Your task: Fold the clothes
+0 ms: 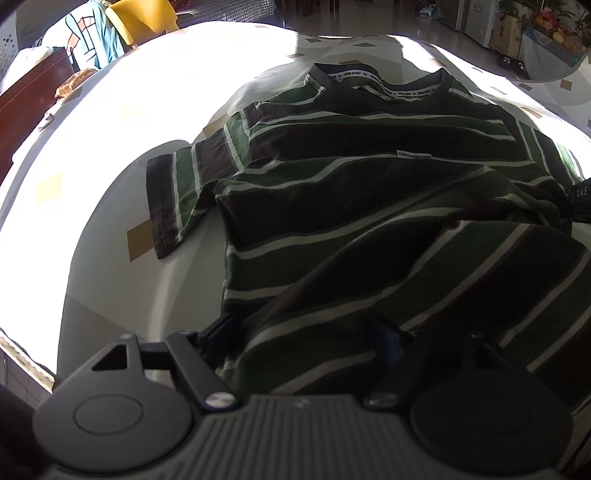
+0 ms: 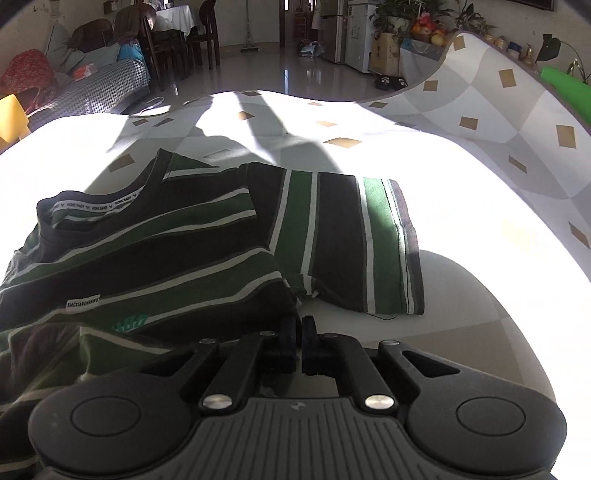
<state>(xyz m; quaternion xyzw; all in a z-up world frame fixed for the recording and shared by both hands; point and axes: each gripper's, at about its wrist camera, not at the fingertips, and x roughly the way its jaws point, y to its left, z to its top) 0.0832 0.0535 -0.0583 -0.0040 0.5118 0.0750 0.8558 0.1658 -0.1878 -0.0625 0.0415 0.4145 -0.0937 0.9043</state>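
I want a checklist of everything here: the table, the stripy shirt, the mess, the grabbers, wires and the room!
Surface: table cover with tan diamonds, half in sun.
Job's things: striped shirt lying flat, hem bunched up near the grippers.
Clutter: brown packet at the far edge.
Grippers: left gripper open, with shirt fabric between the fingers; right gripper shut at the shirt's side edge.
Cables: nothing seen.
Surroundings: sofa, dining chairs, fruit.

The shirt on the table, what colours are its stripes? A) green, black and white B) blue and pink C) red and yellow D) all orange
A: the shirt lying on the table shows wide green and black bands split by thin white lines, in both wrist views.
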